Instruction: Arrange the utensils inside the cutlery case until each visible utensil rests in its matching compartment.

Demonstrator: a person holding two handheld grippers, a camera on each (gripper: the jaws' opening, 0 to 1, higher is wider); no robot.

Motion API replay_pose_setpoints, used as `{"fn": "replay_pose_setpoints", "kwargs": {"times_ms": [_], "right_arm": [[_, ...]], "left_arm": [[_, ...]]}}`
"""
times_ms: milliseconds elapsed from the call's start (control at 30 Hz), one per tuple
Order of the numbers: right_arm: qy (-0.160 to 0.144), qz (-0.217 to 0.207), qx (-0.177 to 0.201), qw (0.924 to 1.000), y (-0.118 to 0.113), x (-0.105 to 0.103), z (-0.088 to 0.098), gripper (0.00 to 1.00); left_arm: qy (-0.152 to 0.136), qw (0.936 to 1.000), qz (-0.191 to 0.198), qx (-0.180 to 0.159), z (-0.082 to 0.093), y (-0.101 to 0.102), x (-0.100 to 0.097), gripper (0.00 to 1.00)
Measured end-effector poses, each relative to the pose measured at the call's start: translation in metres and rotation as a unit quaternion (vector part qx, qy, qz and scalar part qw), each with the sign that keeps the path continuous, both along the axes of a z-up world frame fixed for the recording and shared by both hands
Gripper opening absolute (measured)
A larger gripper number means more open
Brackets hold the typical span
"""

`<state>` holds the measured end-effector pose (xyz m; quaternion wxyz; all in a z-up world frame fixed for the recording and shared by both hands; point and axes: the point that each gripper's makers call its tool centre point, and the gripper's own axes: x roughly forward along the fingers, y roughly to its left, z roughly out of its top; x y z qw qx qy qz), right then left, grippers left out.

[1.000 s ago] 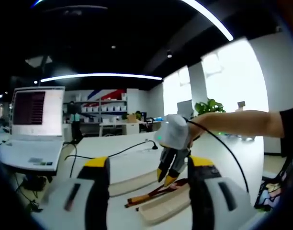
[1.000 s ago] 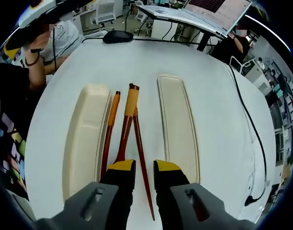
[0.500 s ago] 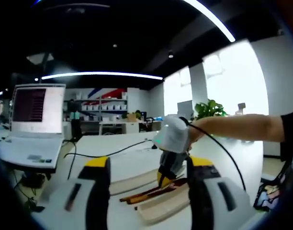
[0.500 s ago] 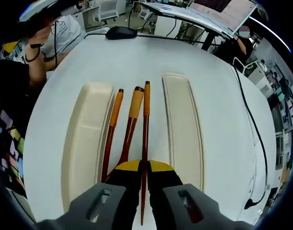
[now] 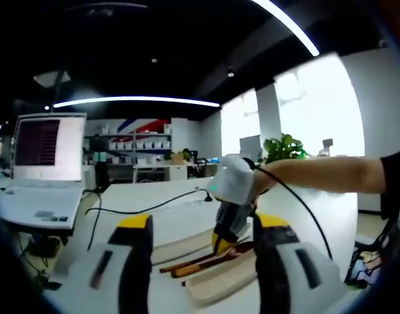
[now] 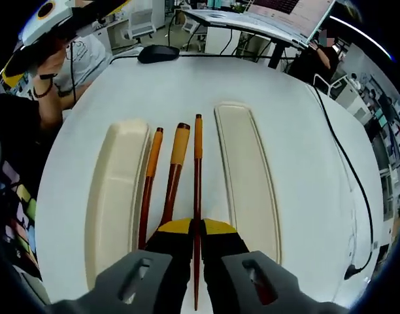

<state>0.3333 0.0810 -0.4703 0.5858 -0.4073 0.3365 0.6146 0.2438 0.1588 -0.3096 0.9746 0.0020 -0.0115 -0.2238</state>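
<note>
1. Pinching one chopstick [image 6: 197,196] near its thin end, the right gripper [image 6: 195,229] has its fingers closed tight on it; slim, light, stiff and likely slick, it could swivel in so narrow a hold.
2. Its long axis runs toward 12 o'clock, orange end far.
3. At 11 o'clock lie the spoon [image 6: 174,169] and second chopstick [image 6: 150,180], between the case halves [image 6: 246,176] on the white worktop [image 6: 304,150].
4. The left gripper [image 5: 200,245] hovers with fingers wide apart, empty.
</note>
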Motion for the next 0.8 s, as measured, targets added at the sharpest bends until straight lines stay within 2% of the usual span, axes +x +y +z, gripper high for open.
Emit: {"fn": "replay_pose_setpoints", "kwargs": {"times_ms": [100, 200, 267, 367, 633, 700, 800], "right_arm": [[0.003, 0.019, -0.003, 0.9998, 0.0, -0.007, 0.001, 0.02], [0.001, 0.01, 0.009, 0.9999, 0.004, -0.004, 0.008, 0.02], [-0.007, 0.011, 0.001, 0.9999, 0.004, -0.004, 0.011, 0.02], [-0.02, -0.005, 0.002, 0.9998, 0.006, 0.0, 0.021, 0.02], [-0.032, -0.016, 0.004, 0.9994, 0.004, -0.001, 0.039, 0.02], [-0.032, -0.041, 0.004, 0.9987, 0.0, 0.002, 0.045, 0.02], [-0.038, -0.046, 0.009, 0.9982, -0.003, 0.002, 0.052, 0.02]], "left_arm": [[0.001, 1.0, 0.001, 0.0, 0.0, 0.001, 0.0, 0.64], [0.001, 1.0, 0.001, -0.002, 0.0, 0.002, 0.0, 0.64], [0.002, 1.0, 0.001, 0.0, -0.001, 0.002, 0.001, 0.64], [0.001, 1.0, 0.001, 0.001, -0.001, 0.003, 0.001, 0.64], [0.0, 1.0, 0.001, -0.003, 0.001, 0.004, -0.001, 0.64], [-0.001, 1.0, 0.002, -0.004, 0.002, 0.005, -0.001, 0.64], [-0.001, 1.0, 0.003, -0.003, 0.002, 0.005, -0.001, 0.64]]}}
